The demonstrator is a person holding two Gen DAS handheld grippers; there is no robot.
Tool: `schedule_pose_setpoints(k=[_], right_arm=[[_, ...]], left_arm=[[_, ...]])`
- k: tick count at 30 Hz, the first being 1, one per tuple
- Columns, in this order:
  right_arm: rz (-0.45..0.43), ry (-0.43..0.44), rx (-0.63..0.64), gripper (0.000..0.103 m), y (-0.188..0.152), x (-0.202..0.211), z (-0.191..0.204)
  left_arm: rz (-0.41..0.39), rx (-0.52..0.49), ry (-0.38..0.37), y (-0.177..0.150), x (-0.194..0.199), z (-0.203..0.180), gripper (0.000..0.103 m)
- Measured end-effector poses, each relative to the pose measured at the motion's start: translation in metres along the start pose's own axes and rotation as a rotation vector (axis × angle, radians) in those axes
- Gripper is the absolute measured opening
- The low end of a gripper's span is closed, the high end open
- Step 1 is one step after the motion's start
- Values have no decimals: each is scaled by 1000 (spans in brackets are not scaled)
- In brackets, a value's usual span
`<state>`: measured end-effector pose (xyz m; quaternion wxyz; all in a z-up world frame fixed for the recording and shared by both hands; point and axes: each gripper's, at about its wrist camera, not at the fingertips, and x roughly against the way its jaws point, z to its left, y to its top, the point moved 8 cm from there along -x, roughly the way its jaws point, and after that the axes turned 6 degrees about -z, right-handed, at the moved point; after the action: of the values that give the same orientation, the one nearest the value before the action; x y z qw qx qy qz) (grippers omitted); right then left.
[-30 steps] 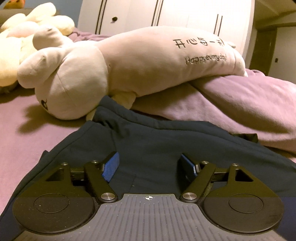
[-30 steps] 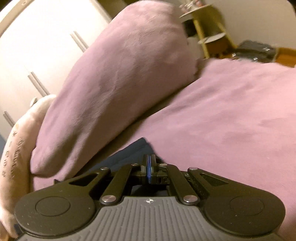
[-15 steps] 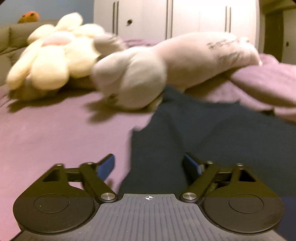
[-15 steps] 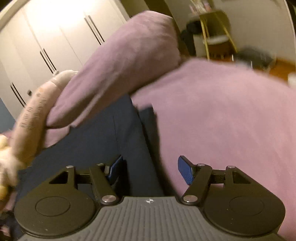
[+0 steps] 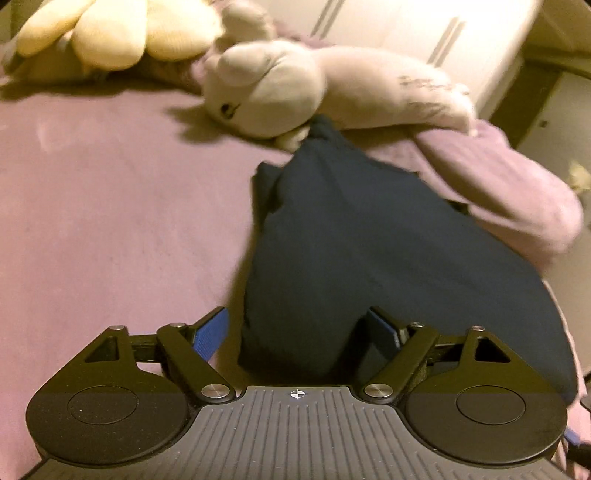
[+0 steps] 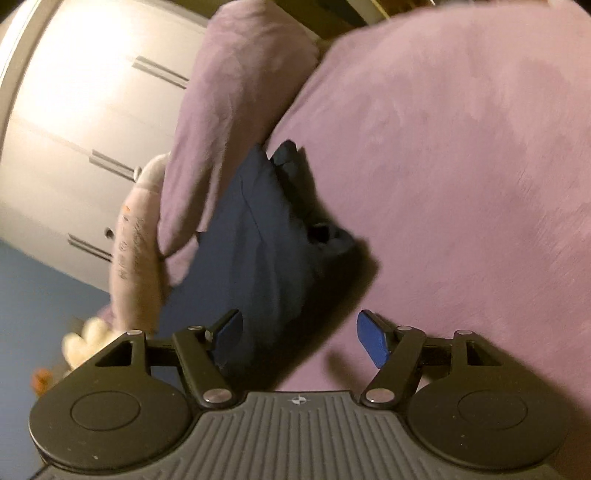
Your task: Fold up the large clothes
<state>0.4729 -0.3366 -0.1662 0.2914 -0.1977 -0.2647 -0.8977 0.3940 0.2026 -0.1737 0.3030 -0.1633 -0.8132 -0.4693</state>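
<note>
L gripper [image 5: 297, 332]: jaws apart & closing, blue pads [image 5: 208, 334] clear of cloth; the near edge of the garment [image 5: 369, 258] lies in the gap but nothing's pinched. R gripper [image 6: 303, 336]: jaws apart & opening, nothing clamped; L pad [image 6: 229, 334] sits over the garment's [image 6: 266, 251] edge, R pad over bare cover.

Garment: dark navy, lying loose & bunched on the purple bed cover [image 5: 110, 221], a long heap running away from both grippers. Its far end touches the plush [image 5: 295, 96] in the L view. R-view shows a rumpled corner w/ a dark hole-like fold, blurred, can't tell what.

Plush: pale, long-bodied, lying on its side w/ writing on the body, too blurred to read. Purple duvet [image 5: 517, 184] is heaped just beside the garment, on its right in the L view. A yellow plush [image 5: 110, 33] lies behind. White wardrobe [image 6: 74, 129] w/ bar handles stands at the back.
</note>
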Motion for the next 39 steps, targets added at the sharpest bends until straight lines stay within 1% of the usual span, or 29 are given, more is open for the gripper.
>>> schedule_pose_setpoints(k=[1,2,4,5,6,9,11,12,16,17,18,19,20,21,22,23,24,26,29,31,32,33,34,37,38,39], right_arm=[[9,10,-13,70,0,-2,1],[10,-2,-19,70,0,-5,0],[9,-8,-23,71,-1,-5,-2],[5,1,-34,72,-1,-6,-2],[2,5,-49,72,0,-7,-3],[-2,19,-94,72,2,-11,-3],[0,27,-124,72,5,-13,-5],[1,41,-148,72,6,-14,-5],[1,46,-207,70,11,-20,-7],[0,46,-217,70,12,-21,-8],[0,46,-225,70,12,-23,-8],[3,44,-227,69,13,-25,-8],[5,41,-229,68,13,-27,-9],[7,42,-231,67,13,-28,-9],[8,43,-232,67,14,-30,-9],[9,42,-232,66,14,-32,-9],[10,40,-230,64,14,-34,-8],[12,26,-226,59,14,-38,-8],[21,30,-242,49,13,-41,-6],[34,40,-268,47,12,-47,-6],[38,40,-286,47,12,-50,-7],[42,40,-295,48,12,-53,-7],[46,39,-301,48,12,-56,-7],[55,25,-306,46,13,-65,-6],[53,12,-288,40,14,-66,-4],[49,-7,-241,34,15,-65,1]], left_arm=[[23,39,-17,-1,-5,0,69],[40,70,-24,-2,-7,0,59],[16,71,-16,-1,-1,-1,44],[9,66,-25,-1,3,-1,37],[4,78,-40,-1,7,1,31],[-20,159,-127,4,21,9,25],[-37,189,-175,5,29,13,24],[-40,190,-185,4,32,15,24],[-18,220,-150,-8,22,25,25],[-18,230,-135,-10,20,26,31],[-20,228,-107,-10,18,26,45],[-24,221,-74,-10,18,26,51],[-23,214,-56,-11,20,25,60],[-16,208,-67,-12,22,21,64],[-6,215,-100,-14,24,18,68],[-5,227,-122,-16,27,16,76],[-4,241,-137,-17,27,15,79],[9,277,-132,-18,22,18,80],[43,388,-123,-15,6,23,79],[60,442,-111,-13,-4,24,78],[57,458,-114,-11,-7,24,76],[53,472,-115,-10,-10,24,71],[61,492,-104,-10,-13,25,68],[70,542,-105,-8,-22,28,52],[70,546,-106,-7,-24,27,41],[64,539,-111,-4,-23,24,34]])
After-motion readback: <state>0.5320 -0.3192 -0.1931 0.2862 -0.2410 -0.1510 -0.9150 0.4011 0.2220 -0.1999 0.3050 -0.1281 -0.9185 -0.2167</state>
